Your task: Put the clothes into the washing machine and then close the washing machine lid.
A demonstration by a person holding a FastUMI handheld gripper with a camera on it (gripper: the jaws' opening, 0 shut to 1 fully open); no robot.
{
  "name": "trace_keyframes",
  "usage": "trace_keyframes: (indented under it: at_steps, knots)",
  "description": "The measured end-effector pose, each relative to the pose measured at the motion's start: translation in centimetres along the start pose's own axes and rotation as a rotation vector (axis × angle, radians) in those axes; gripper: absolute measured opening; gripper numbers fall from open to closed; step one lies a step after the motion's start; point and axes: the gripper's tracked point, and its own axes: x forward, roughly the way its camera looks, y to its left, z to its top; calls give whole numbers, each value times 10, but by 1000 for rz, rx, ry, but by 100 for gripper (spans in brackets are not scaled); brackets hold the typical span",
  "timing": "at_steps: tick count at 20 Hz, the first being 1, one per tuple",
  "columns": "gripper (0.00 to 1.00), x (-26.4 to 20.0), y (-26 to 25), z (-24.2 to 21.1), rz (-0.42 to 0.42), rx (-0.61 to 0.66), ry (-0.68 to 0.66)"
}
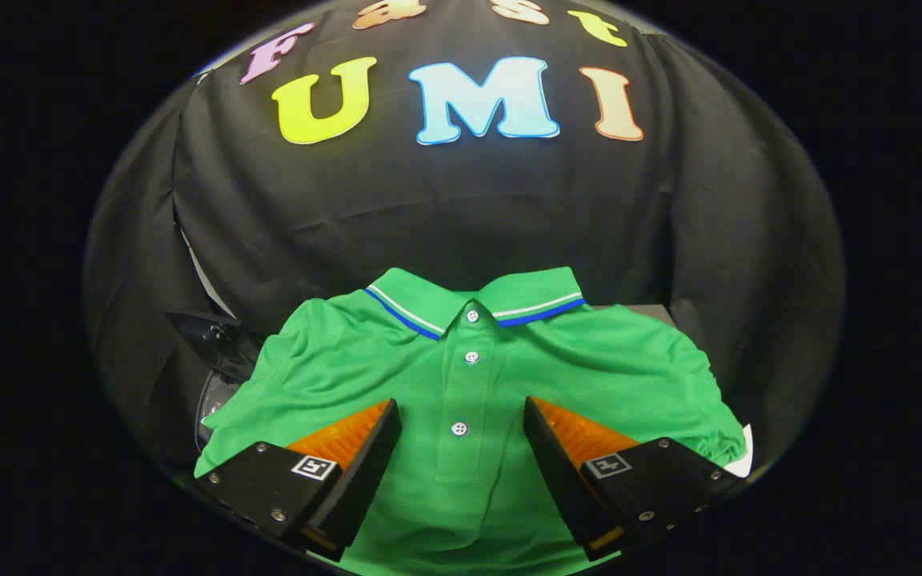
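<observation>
i am at the first step, picking up the clothes: my gripper (pixel 461 448) hangs over the green polo shirt (pixel 461 376) with its fingers spread wide and nothing between them but the shirt's button placket. the shirt lies flat and face up, collar away from me, reaching from under my fingers to well beyond them. whether the fingertips touch the cloth i cannot tell. next, i judge, i need to come down onto the fabric and press the fingers together on a fold near the placket, gathering enough cloth that it lifts in one bunch (thin knit slips easily). to the left of my left finger, beside the sleeve, a dark glossy thing (pixel 217 352) peeks out, perhaps the washing machine, though i cannot say. count: one shirt, three buttons on it, one gripper.
</observation>
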Motion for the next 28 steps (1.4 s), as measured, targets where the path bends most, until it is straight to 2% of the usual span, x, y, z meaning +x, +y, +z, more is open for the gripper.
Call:
trace_keyframes:
  at_steps: [3, 7, 8, 11, 16, 20, 28]
  knots:
    - [94, -1, 1, 2, 2, -40, 8]
    - [91, -6, 2, -3, -7, -20, 25]
    - [85, -6, 1, -3, -16, -12, 24]
    - [79, -6, 3, -6, -21, 0, 20]
    - [9, -6, 2, -1, -4, 31, 7]
    - [0, -12, 6, 2, 18, 108, -15]
    - [0, -51, 28, 33, 85, 175, -134]
